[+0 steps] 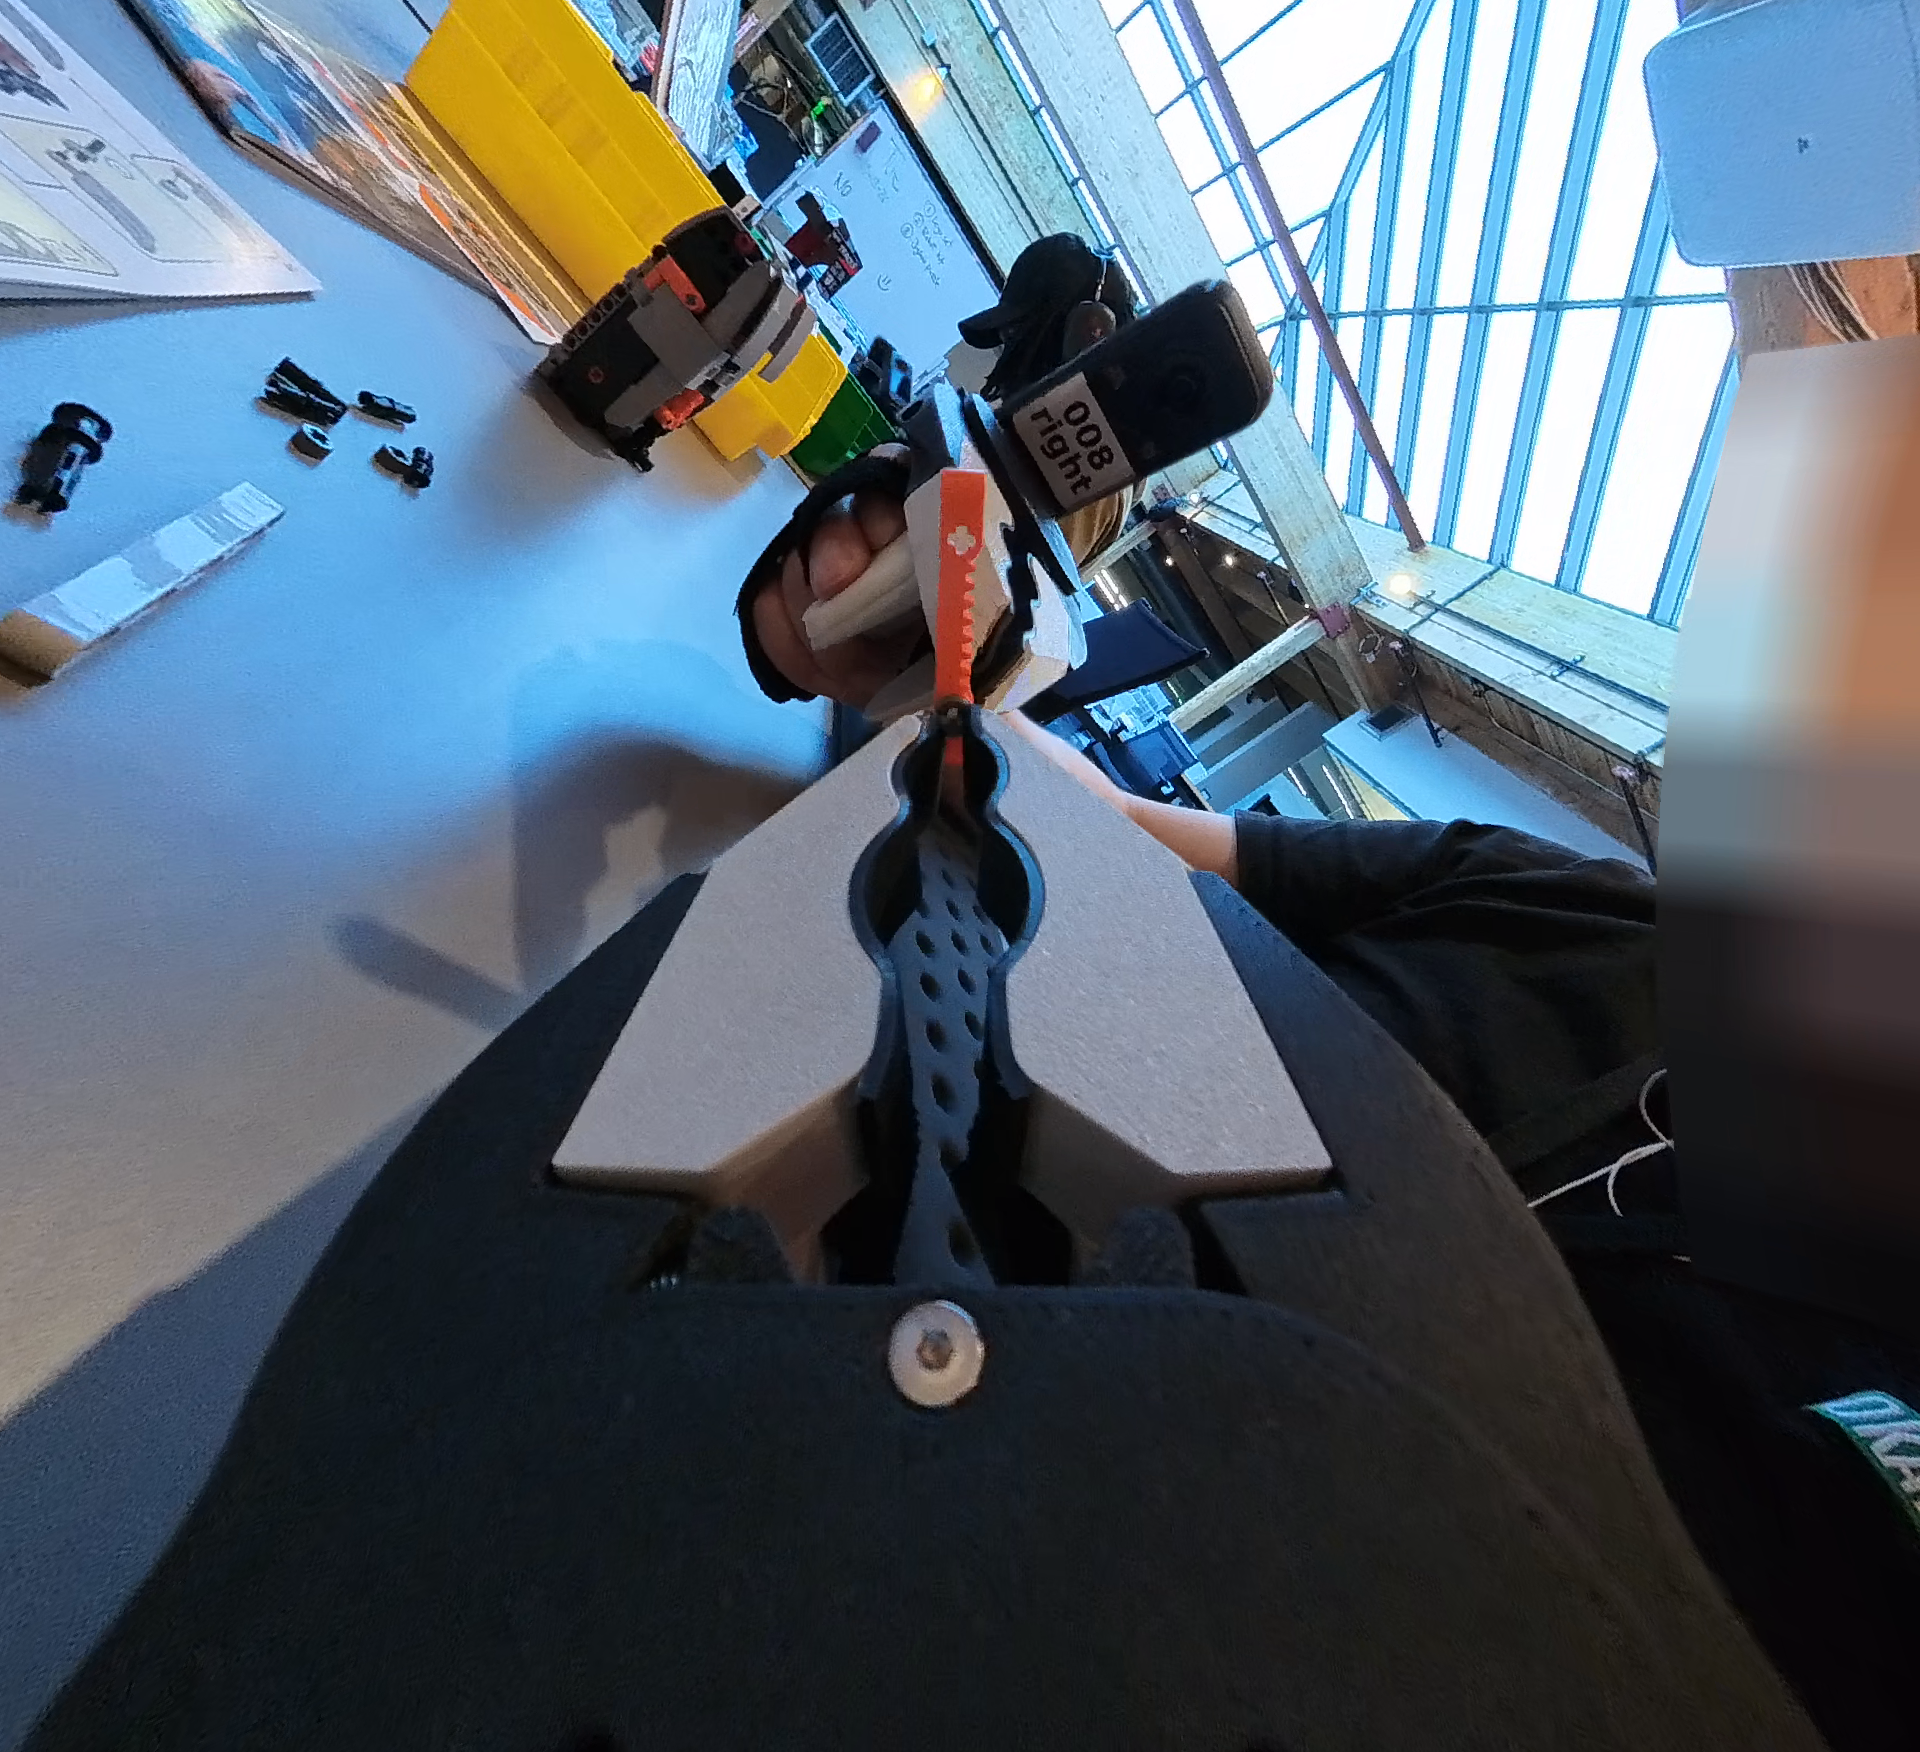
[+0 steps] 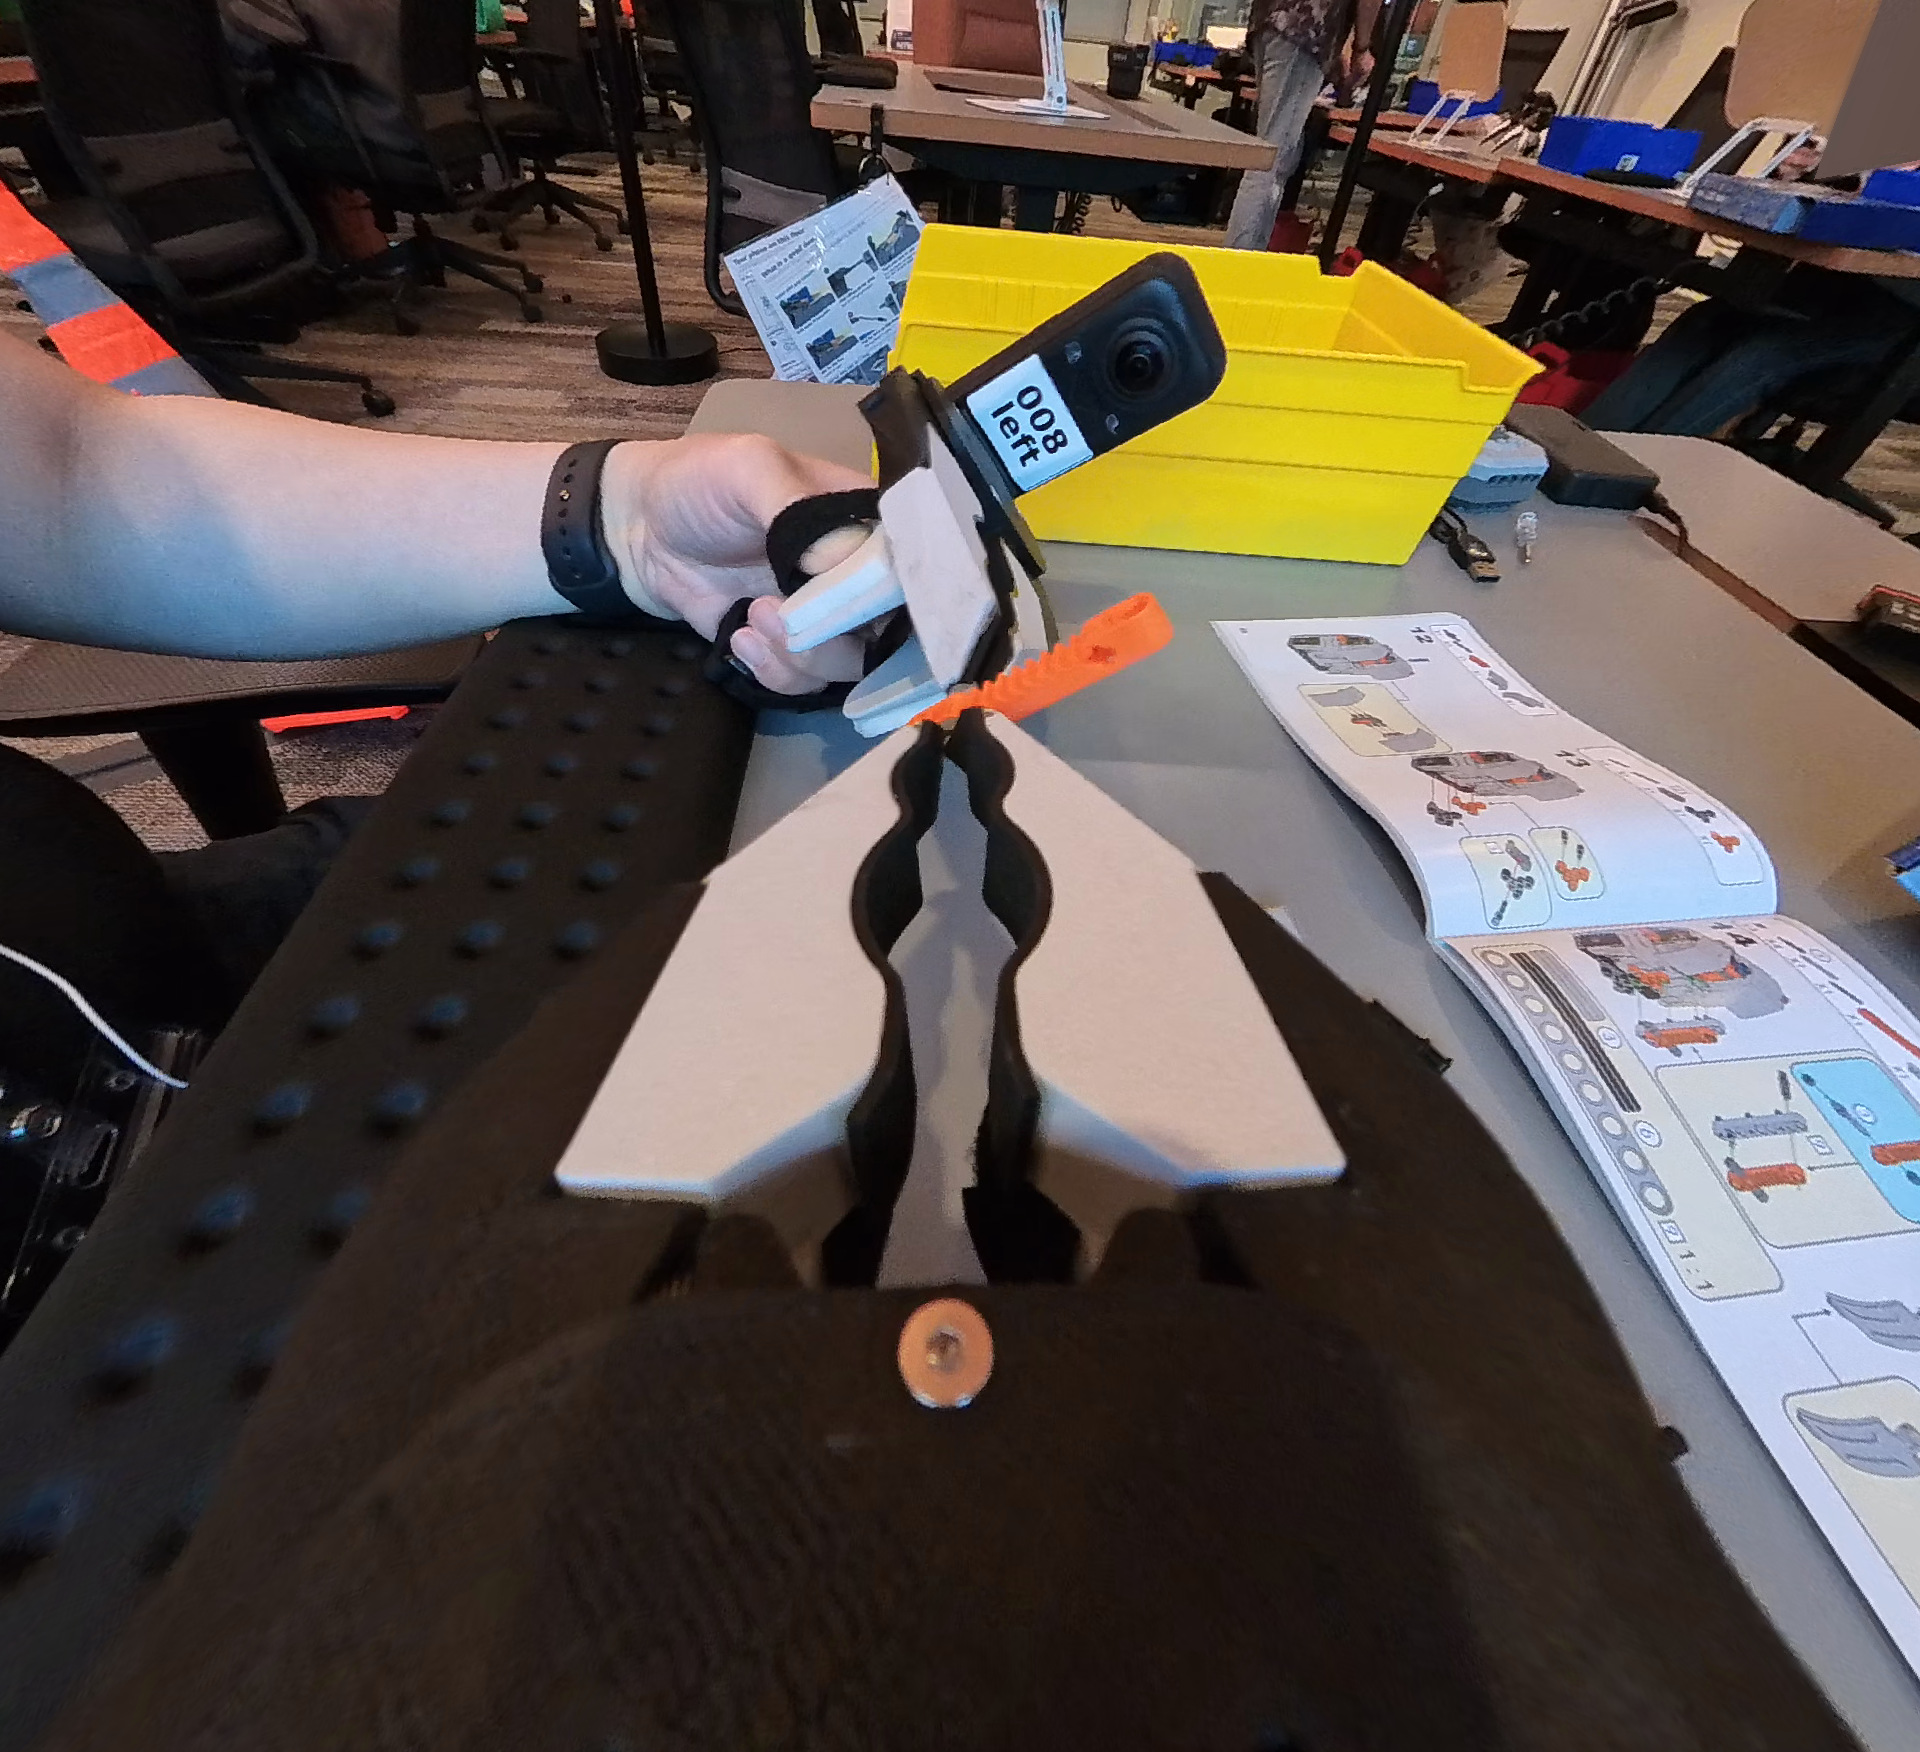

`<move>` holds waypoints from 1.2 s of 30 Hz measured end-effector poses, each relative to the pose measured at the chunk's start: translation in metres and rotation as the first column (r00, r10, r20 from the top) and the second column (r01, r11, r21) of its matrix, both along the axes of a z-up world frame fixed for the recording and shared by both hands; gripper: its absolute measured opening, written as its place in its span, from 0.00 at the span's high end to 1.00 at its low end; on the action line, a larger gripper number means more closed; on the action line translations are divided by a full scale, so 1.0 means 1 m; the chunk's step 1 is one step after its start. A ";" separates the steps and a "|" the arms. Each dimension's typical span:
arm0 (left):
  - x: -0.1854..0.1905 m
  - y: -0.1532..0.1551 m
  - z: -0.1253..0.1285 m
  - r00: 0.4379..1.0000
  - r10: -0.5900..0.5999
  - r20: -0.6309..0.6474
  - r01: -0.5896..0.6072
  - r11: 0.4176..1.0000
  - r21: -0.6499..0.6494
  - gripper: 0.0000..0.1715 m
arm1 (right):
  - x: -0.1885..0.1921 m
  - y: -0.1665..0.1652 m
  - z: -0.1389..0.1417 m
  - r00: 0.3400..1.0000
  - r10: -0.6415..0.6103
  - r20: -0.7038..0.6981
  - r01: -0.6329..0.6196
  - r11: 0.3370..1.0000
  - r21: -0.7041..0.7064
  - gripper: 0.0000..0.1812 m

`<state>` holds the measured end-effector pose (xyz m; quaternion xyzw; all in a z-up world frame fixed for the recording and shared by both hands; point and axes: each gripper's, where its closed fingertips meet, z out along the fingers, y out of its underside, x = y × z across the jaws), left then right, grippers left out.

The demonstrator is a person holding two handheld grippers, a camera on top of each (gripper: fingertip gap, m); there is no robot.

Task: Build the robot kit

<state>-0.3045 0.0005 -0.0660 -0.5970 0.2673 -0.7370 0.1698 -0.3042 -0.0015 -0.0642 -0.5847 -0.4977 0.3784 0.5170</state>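
An orange toothed rack piece is held in the air above the grey table. My left gripper is shut on its near end, and orange shows between the pads. In the right wrist view the rack slants up to the right. My right gripper is closed on the same end, where a small dark part sits. The two grippers meet tip to tip. The right gripper shows in the left wrist view, and the left gripper shows in the right wrist view, each in a hand.
A yellow bin stands at the back of the table, with a partly built grey and black model beside it. An open instruction booklet lies to the right. Small black parts and a cardboard strip lie nearby. A black studded mat lies to the left. My two grippers' fingertips are within a few centimetres of each other.
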 end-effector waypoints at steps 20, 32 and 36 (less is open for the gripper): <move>0.013 -0.004 -0.015 0.989 0.027 -0.148 -0.001 0.985 0.173 1.00 | 0.007 0.018 0.002 0.976 0.016 -0.219 -0.139 0.818 -0.558 0.97; -0.044 0.075 -0.037 0.603 0.655 -0.455 -0.246 0.695 0.675 0.86 | 0.028 0.037 0.005 0.965 -0.092 -0.246 -0.078 0.794 -0.603 0.98; -0.098 0.117 -0.020 0.141 0.874 -0.464 0.052 0.462 0.886 0.85 | 0.033 0.042 0.004 0.965 -0.119 -0.234 -0.048 0.794 -0.606 0.98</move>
